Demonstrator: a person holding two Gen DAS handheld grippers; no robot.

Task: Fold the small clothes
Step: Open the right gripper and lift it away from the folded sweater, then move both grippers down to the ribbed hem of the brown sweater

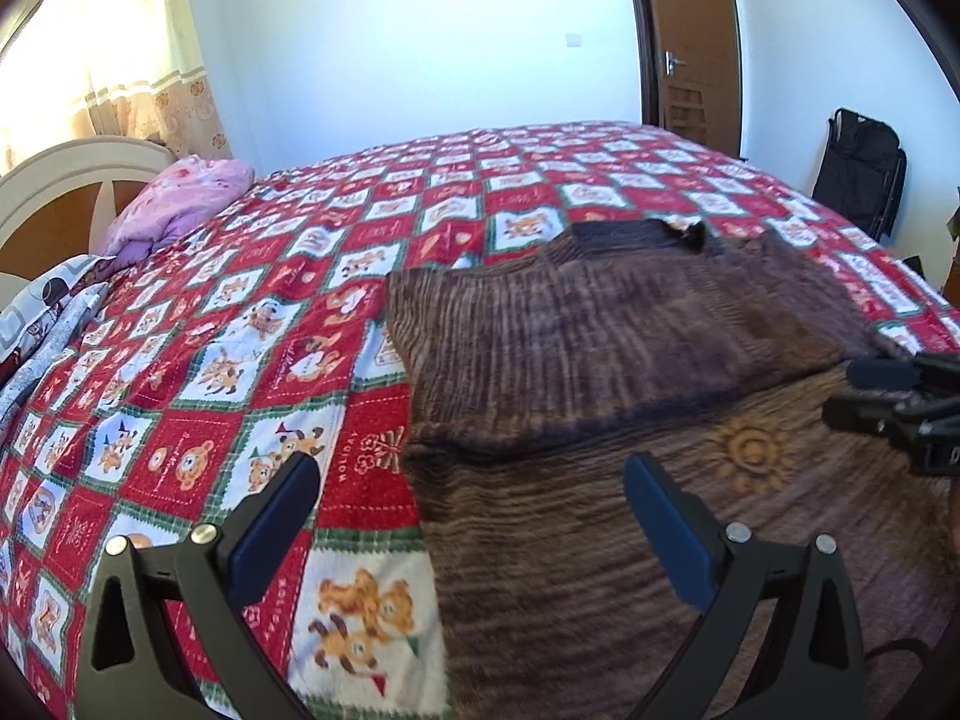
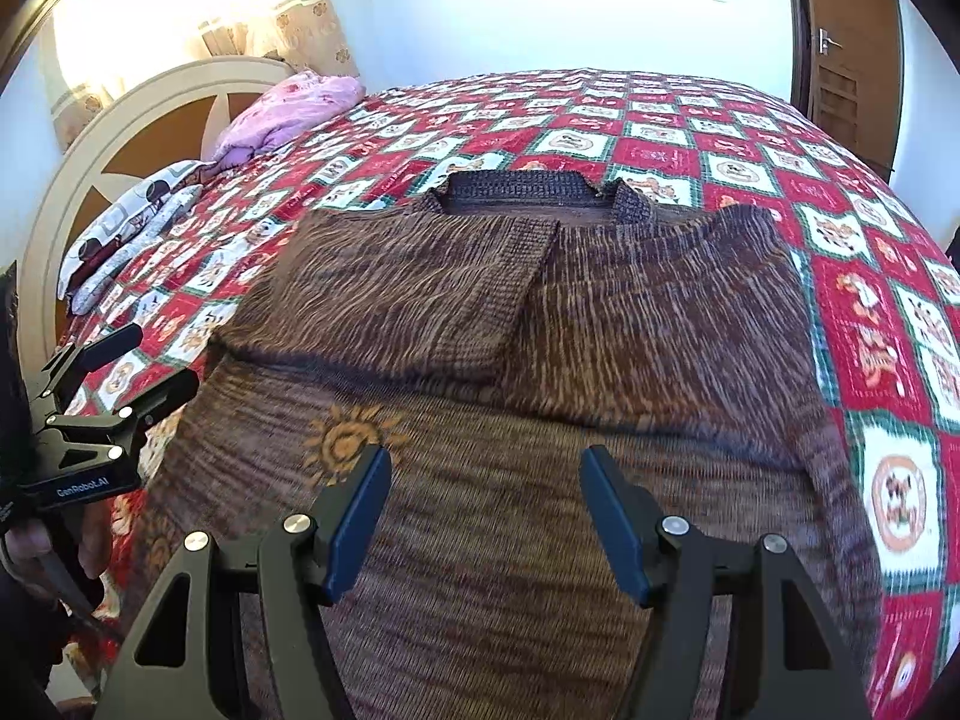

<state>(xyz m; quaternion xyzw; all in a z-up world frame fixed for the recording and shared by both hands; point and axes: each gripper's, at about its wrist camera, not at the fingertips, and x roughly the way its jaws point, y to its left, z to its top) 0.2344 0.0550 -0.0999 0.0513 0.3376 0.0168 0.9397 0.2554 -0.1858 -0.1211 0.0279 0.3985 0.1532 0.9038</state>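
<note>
A brown knitted sweater (image 2: 540, 360) with an orange sun motif (image 2: 351, 438) lies flat on the bed, collar at the far end, both sleeves folded in across the chest. It also shows in the left wrist view (image 1: 630, 360). My right gripper (image 2: 483, 498) is open and empty above the sweater's lower body. My left gripper (image 1: 471, 510) is open and empty over the sweater's left edge; it also shows in the right wrist view (image 2: 141, 372). The right gripper shows at the right edge of the left wrist view (image 1: 864, 390).
The bed carries a red, white and green patchwork quilt (image 1: 240, 330). A pink bundle (image 2: 282, 114) and patterned pillows (image 2: 132, 216) lie by the cream headboard (image 2: 120, 138). A brown door (image 1: 696, 42) and a black bag (image 1: 858, 168) stand beyond the bed.
</note>
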